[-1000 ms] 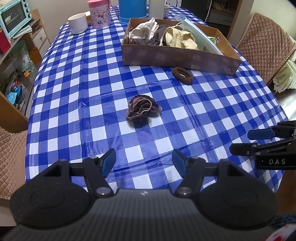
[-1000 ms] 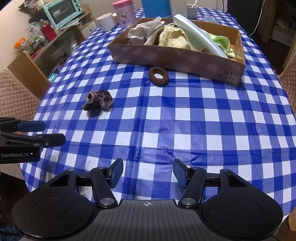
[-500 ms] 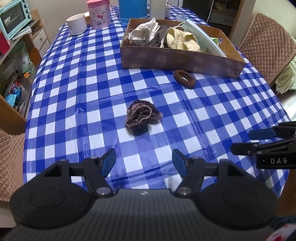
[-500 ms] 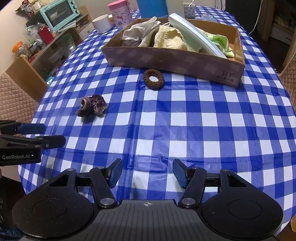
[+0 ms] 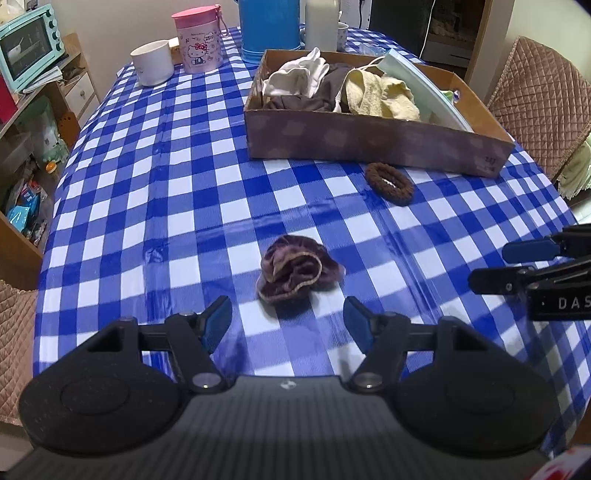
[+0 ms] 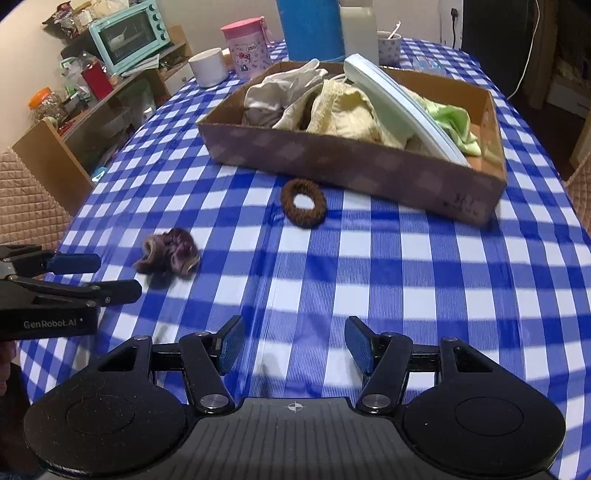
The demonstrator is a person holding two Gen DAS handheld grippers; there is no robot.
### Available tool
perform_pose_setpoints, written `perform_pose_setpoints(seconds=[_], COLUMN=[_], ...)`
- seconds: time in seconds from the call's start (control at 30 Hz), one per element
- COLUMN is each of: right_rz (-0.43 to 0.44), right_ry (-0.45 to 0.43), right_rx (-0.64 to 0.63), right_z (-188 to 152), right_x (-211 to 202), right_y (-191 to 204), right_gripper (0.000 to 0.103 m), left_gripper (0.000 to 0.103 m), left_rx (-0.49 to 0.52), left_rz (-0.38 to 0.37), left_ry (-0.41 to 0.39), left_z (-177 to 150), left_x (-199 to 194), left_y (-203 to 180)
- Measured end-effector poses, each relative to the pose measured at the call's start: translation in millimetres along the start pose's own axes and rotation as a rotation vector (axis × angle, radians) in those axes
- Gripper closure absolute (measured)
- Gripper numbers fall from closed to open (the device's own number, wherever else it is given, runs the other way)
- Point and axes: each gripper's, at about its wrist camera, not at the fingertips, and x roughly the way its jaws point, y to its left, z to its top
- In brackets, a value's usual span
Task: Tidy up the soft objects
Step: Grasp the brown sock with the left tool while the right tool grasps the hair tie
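Note:
A purple velvet scrunchie (image 5: 295, 271) lies crumpled on the blue checked tablecloth, just ahead of my open, empty left gripper (image 5: 287, 320); it also shows in the right wrist view (image 6: 170, 256). A brown hair tie (image 5: 388, 183) (image 6: 303, 201) lies flat close to the front wall of a cardboard box (image 5: 369, 146) (image 6: 351, 166) holding white, brown, yellow and green cloths. My right gripper (image 6: 294, 345) is open and empty, well short of the hair tie. Each gripper shows from the side in the other's view: the right (image 5: 517, 264), the left (image 6: 99, 275).
A white mug (image 5: 153, 62), a pink Hello Kitty cup (image 5: 201, 37) and a blue flask (image 5: 269, 26) stand at the table's far end. A teal toaster oven (image 6: 127, 37) sits on shelves to the left. Quilted chairs (image 5: 539, 96) flank the table.
Both grippers have moved forward over the table. The purple scrunchie is now much closer to the left gripper's open fingers, and the hair tie and box are nearer the right gripper.

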Motion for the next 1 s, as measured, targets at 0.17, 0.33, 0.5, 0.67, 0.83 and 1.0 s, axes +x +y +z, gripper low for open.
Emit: perform_pose_setpoints(seconds=[0.17,0.33,0.5,0.67,0.83,1.0], right_rz=[-0.004,-0.005,0.000,0.008,0.020,0.026], right_ry=[-0.010,-0.006,-0.006,-0.014,-0.027,-0.054], right_rx=[-0.010,-0.006,-0.004,-0.019,-0.051,-0.105], right_z=[13,21,26,31,39,49], right_x=[12,22,30,37,45,54], right_y=[-3,-7,-10,-9,-6,-1], right_gripper=[0.043,0.043,0.043,0.043,0.043,0.043], left_gripper=[0.039,0.039,0.049,0.069,0.087,0.089], left_rx=[0.024,0.041,0.040,0.046,0.044,0.010], left_rz=[-0.002,0.004,0.009,0.008,0.021,0.070], left_ry=[-0.019,-0.012,-0.004,-0.004,-0.020,-0.037], left_z=[10,17,21,21,24,31], left_x=[14,32,44,46,42,37], left_y=[-5,-12,-11,-9,-1,16])
